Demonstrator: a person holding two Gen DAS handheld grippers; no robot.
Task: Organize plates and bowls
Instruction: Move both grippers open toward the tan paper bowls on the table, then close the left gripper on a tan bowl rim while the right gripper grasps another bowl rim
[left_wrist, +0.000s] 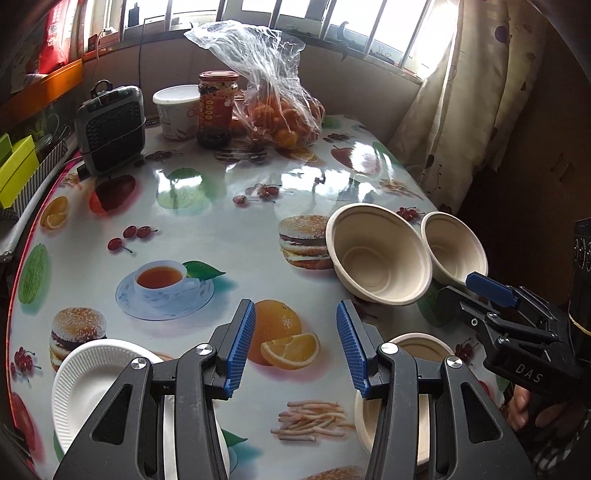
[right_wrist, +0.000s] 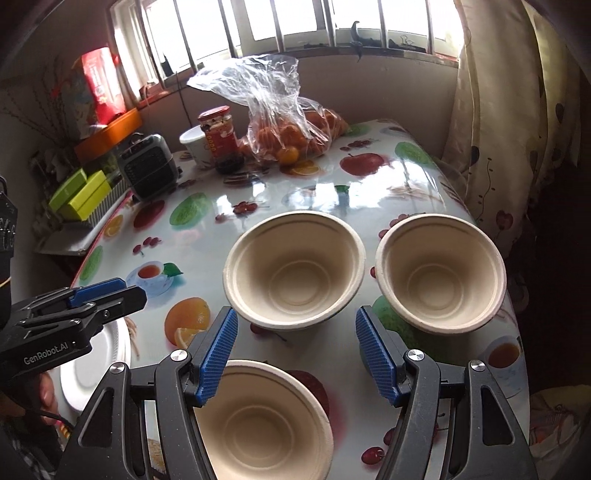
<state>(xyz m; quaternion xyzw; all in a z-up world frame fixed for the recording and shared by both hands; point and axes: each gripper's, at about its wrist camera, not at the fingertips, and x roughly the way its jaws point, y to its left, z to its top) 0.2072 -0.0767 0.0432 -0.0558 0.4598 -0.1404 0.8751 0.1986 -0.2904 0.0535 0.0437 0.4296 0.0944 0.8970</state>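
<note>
Blue-padded left claw held apart over the fruit-print table, nothing between the pads. White plate lay just under its left finger, partly hidden by the frame. Beige near bowl sat under its right finger, mostly covered. Ahead and right of that claw stood two more bowls, the middle bowl and the far bowl, rims nearly touching, both upright and bare inside.

Right claw likewise spread wide, gripping nothing. Directly below and between its fingers sat the near bowl, with the left pad over its rim; whether touching could not be told. Just ahead of the claw stood the middle bowl; ahead and right, the far bowl. Plate showed to the left, under the other claw.

Well beyond both claws, at the table's far end: a bag of oranges, a jar, a white tub and a small heater.
</note>
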